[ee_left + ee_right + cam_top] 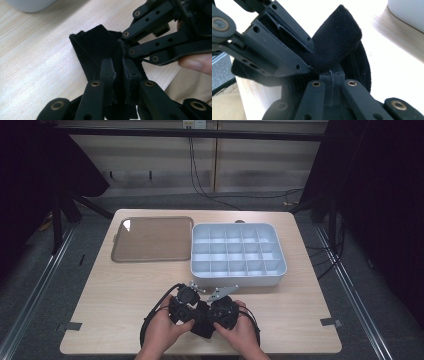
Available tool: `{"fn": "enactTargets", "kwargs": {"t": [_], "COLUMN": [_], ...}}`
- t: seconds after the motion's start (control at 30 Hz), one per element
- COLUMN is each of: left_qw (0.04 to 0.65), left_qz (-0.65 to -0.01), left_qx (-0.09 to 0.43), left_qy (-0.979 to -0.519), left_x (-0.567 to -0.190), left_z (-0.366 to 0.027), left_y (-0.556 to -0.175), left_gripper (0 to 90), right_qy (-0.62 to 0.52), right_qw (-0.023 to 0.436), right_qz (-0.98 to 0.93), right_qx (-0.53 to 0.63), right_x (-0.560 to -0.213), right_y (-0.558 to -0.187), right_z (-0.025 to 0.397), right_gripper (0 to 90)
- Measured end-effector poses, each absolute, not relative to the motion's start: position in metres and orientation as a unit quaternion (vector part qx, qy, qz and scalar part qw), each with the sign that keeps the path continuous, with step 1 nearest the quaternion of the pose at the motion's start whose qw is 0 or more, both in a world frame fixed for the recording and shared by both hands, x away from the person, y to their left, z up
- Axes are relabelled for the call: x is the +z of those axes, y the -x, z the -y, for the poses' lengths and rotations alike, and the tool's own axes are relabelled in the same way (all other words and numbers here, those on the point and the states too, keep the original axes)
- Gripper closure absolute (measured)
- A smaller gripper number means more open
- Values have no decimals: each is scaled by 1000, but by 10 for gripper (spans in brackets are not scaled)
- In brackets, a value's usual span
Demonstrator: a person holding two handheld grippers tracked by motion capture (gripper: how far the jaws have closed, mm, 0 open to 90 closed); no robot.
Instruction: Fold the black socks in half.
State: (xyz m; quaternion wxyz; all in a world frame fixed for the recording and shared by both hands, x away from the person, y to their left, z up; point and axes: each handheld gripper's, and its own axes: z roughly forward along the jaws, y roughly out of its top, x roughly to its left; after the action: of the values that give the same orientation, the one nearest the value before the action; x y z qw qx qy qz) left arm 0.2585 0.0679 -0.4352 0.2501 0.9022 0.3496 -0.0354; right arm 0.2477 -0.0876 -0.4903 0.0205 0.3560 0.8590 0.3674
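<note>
A black fabric strap (202,326) lies folded near the table's front edge, between the person's two hands. My left gripper (193,316) and right gripper (212,317) meet over it, tips almost touching. In the left gripper view my left gripper (119,68) is shut on a fold of the strap (97,45), and the right gripper (126,46) bites the same fabric from the upper right. In the right gripper view my right gripper (331,74) is shut on the strap (337,37), with the left gripper (308,58) clamped on it from the upper left.
A white box of several small empty compartments (239,276) stands just beyond the hands, right of centre. A flat brown tray (152,239) lies at the back left. Bare wooden tabletop (110,295) spreads to both sides; the front edge is close under the wrists.
</note>
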Motion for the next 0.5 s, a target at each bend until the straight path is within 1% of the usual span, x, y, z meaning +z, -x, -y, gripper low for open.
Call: {"fn": "enactTargets", "kwargs": {"t": [0.23,0.37,0.5], "left_qw": [235,230,230], "left_qz": [-356,-352,-354], "left_qx": [-30,-31,-31], "left_qy": [-904,-907,-906], "left_x": [-443,-444,-444], "left_z": [-68,-67,-65], "left_y": [-260,-260,-260], "left_gripper": [804,805,805], "right_qy": [-352,-359,-373], "right_qw": [30,37,49], "right_qz": [-862,-856,-849], "right_qx": [363,370,372], "right_x": [-481,-472,-467], "right_y": [-250,-251,-253], "right_z": [98,110,131], "right_gripper": [887,880,878]}}
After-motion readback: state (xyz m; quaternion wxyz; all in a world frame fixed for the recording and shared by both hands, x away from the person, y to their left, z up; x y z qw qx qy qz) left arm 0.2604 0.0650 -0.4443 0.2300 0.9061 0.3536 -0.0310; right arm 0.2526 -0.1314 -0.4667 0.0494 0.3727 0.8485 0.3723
